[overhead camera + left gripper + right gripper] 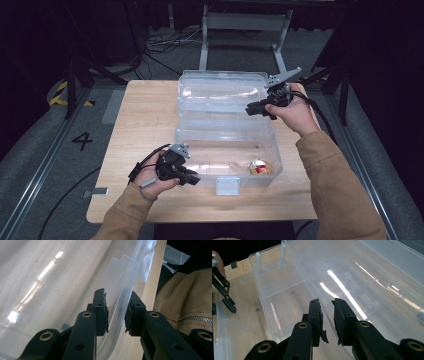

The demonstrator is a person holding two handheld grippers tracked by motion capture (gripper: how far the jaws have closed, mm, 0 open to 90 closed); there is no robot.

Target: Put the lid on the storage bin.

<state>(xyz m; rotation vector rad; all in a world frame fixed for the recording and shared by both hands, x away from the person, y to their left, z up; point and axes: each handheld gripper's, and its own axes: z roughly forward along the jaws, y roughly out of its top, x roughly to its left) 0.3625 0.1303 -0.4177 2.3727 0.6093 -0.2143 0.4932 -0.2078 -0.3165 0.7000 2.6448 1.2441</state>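
Note:
A clear plastic box (182, 137) stands on the wooden table with its lid (220, 82) folded open toward the back. My left gripper (196, 179) (116, 315) is at the box's front left corner, one jaw inside and one outside the front wall (117, 295), shut on it. My right gripper (251, 110) (327, 312) reaches in from the right at the line where base and lid meet, its jaws closed on a clear rim (297, 267) there. A small shiny gold and red object (260, 167) lies in the base's front right corner.
A latch tab (227, 186) hangs at the middle of the box's front. The table (145, 115) has bare wood left of the box. A metal stand (245, 25) and cables sit on the floor behind. A tan sleeve (185, 300) is close beside the left gripper.

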